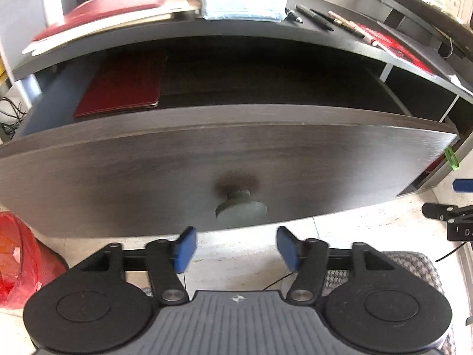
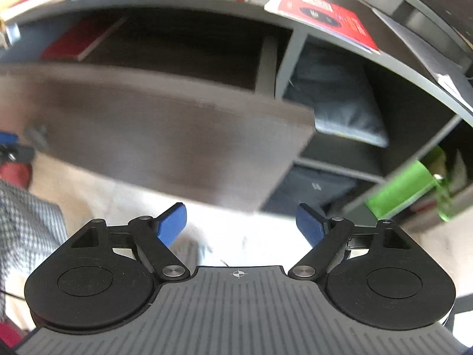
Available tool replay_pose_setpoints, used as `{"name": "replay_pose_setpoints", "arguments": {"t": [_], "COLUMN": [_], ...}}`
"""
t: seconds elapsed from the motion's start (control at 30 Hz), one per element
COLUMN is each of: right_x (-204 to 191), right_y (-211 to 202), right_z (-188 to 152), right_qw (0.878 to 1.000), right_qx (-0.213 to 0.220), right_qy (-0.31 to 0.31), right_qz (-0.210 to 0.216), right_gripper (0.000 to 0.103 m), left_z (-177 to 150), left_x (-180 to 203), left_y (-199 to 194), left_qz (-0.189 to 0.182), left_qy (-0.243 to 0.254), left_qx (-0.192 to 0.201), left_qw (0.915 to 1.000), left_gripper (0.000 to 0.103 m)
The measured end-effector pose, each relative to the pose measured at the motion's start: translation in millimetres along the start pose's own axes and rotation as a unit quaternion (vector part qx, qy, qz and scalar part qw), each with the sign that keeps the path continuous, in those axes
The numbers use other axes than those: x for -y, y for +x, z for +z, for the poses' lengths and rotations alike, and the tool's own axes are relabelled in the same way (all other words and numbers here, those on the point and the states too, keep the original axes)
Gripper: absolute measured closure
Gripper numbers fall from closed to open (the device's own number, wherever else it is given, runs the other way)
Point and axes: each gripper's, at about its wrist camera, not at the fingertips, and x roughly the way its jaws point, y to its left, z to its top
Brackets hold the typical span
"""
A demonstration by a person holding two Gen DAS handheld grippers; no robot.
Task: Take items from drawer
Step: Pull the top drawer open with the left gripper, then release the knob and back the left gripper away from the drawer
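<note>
The drawer [image 1: 230, 118] is pulled out, and a red folder [image 1: 121, 88] is seen lying flat in it at 10 o'clock; the rest appears bare. Both the left gripper [image 1: 236, 247] and right gripper [image 2: 241, 224] are held spread and empty below the drawer front. The thin, flat folder could be missed or merely pushed if approached from above.
</note>
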Motion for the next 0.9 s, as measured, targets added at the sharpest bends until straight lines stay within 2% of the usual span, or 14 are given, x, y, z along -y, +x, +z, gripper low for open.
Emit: {"name": "replay_pose_setpoints", "arguments": {"t": [0.07,0.13,0.17,0.2,0.3,0.4,0.47,0.53,0.6,0.63,0.8,0.9], "right_x": [-5.1,-12.2,-17.1,-22.0,-33.8,-35.3,-40.0,-45.8,-48.2,-49.3,-54.7,-58.0], "right_y": [-13.2,-25.4,-30.8,-36.1,-58.3,-75.0,-83.7,-87.0,-80.4,-76.9,-59.0,-48.3], "right_z": [-2.9,-3.2,-1.8,-0.4,0.0,11.0,20.2,31.1,40.7,45.5,69.4,83.8], "right_qw": [1.0,1.0,1.0,1.0,1.0,0.997,0.996,0.994,0.994,0.994,0.993,0.992], "right_qx": [-0.003,-0.008,-0.012,-0.016,0.018,0.048,0.064,0.077,0.082,0.083,0.093,0.098], "right_qy": [0.012,0.015,0.011,0.007,0.015,0.052,0.064,0.067,0.068,0.069,0.072,0.074], "right_qz": [0.003,-0.001,-0.007,-0.014,-0.016,0.013,0.028,0.031,0.03,0.029,0.027,0.025], "right_gripper": [0.01,0.001,0.001,0.001,0.002,0.01,0.021,0.035,0.044,0.046,0.041,0.036], "left_z": [-9.2,-12.9,-20.8,-24.3,-25.9,-28.5,-20.5,-7.7,9.9,18.0,46.2,60.0], "left_x": [-2.0,-3.9,-2.0,-11.0,-15.1,-23.8,-31.2,-38.4,-44.4,-47.9,-64.6,-70.1], "left_y": [-9.6,-16.4,-27.1,-16.2,-19.9,-42.9,-54.0,-59.8,-58.6,-57.1,-40.3,-21.9], "left_qz": [-0.002,-0.001,0.002,0.007,0.032,0.039,0.018,0.021,0.046,0.058,0.08,0.095], "left_qy": [-0.006,-0.014,-0.017,-0.019,-0.024,-0.027,-0.033,-0.044,-0.048,-0.05,-0.066,-0.066], "left_qx": [0.002,0.003,0.005,0.008,0.021,0.054,0.078,0.095,0.108,0.113,0.123,0.113], "left_qw": [1.0,0.9999,0.9998,0.9998,0.999,0.9974,0.9962,0.9943,0.9919,0.9907,0.987,0.9869], "left_gripper": [0.034,0.023,0.018,0.015,0.004,0.004,0.006,0.014,0.029,0.031,0.032,0.032]}}
